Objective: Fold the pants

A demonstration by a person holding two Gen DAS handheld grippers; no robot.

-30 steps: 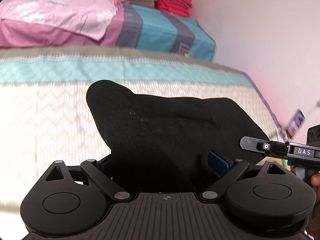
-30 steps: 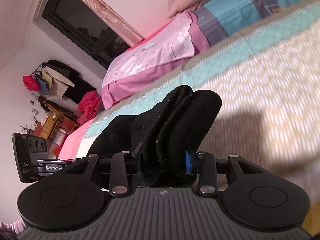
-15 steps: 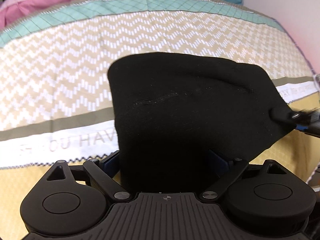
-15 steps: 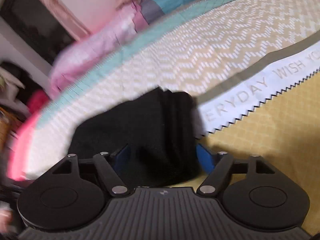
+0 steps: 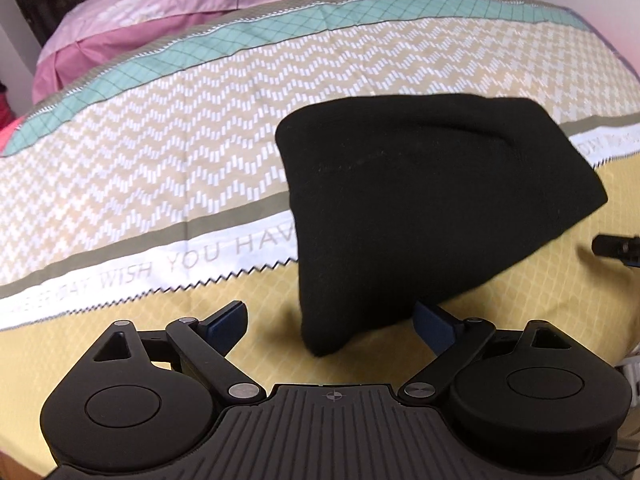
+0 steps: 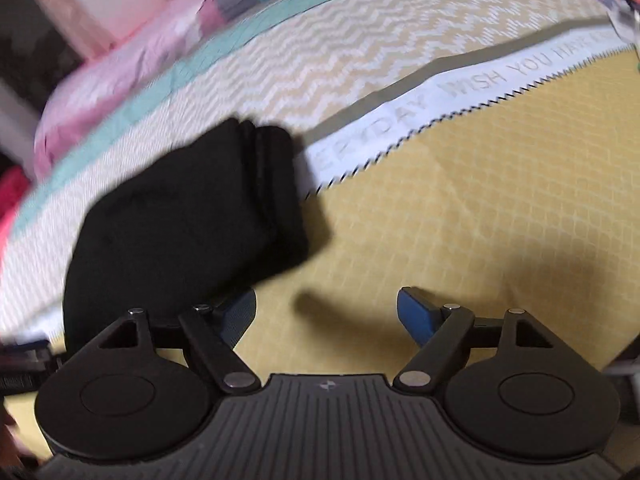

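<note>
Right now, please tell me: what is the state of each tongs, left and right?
Left tongs: open; the pants lie between the pads, not pinched.
Right tongs: open, just been opening, holding nothing; pants beside them.

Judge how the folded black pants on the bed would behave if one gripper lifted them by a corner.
The black pants would probably flop and start unfolding: the stacked layers show loose at the edge. They look soft and thick, so likely easy to pinch, not slippery. On the bedspread a push would likely bunch them.

Bedspread white band [image 5: 120,276]: "WISH YOU HAV…"; right view "…ERYDAY WISH YOU".
</note>
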